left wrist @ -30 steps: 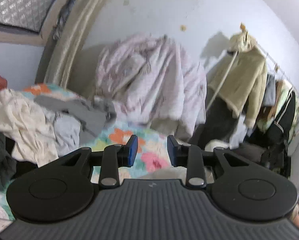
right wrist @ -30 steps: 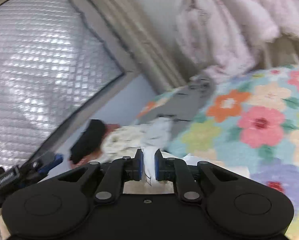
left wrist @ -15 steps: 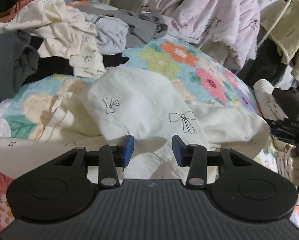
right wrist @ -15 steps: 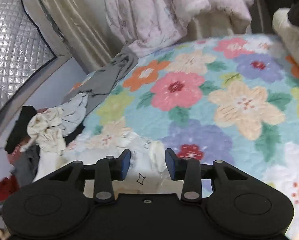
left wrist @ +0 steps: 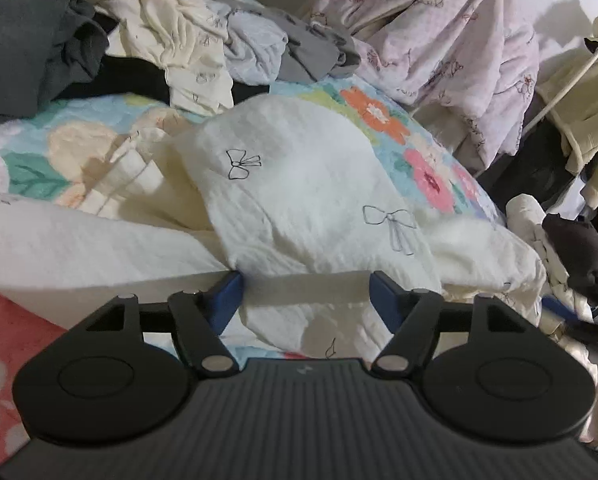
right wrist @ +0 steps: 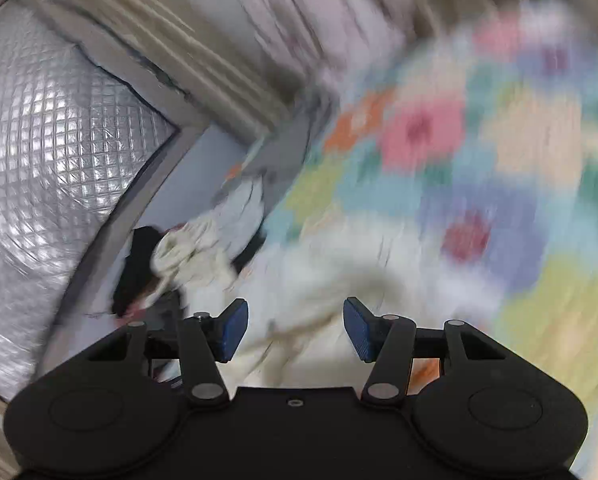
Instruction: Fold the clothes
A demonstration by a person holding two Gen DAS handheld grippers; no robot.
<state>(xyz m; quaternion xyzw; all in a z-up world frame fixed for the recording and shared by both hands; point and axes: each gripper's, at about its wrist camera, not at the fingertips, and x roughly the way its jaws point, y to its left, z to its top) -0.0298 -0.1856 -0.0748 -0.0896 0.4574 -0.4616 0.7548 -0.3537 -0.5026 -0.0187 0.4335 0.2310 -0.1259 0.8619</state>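
A cream garment with small black bow prints (left wrist: 299, 184) lies rumpled on the flowered bedspread (left wrist: 423, 168). My left gripper (left wrist: 305, 296) is wide open just over the garment's near fold, with cloth between its blue pads but not clamped. My right gripper (right wrist: 295, 326) is open and empty above the same cream garment (right wrist: 319, 280); that view is blurred by motion.
A heap of unfolded clothes (left wrist: 99, 40), cream, grey and black, lies at the far left of the bed. A pink quilt (left wrist: 439, 32) hangs behind. Jackets hang on a rack (left wrist: 571, 100) at the right. A quilted window cover (right wrist: 59, 152) is at the right gripper's left.
The right gripper let go of the cream cloth and opened. The left gripper came down to the garment and opened wider. The right view now swings fast.
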